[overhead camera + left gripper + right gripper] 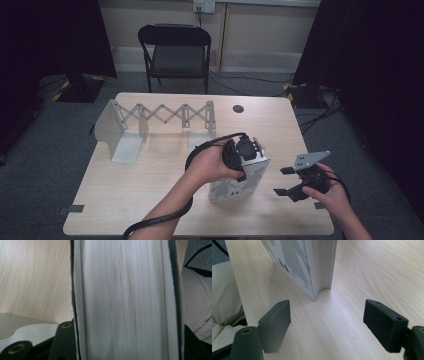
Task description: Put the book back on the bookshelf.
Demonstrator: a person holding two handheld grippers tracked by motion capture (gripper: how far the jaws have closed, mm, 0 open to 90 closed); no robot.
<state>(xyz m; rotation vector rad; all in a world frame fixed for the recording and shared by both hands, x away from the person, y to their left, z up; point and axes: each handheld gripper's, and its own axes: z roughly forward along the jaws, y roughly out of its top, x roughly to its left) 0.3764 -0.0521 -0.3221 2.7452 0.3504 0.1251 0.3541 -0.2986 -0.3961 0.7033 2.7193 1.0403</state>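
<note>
left gripper (245, 162) jaws clamp upright book (235, 182); right gripper (327, 322) jaws wide, empty

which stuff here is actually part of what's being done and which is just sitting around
In use:
- book, standing upright on the table, gripped by the left tongs
- right tongs, open, aimed at the book, apart from it
- expanding book rack, probably where the book goes

Lying about:
- folding chair behind the table
- floor cables

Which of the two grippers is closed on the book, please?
The left gripper, clamped on the upright book; the right gripper is open beside it.
</note>
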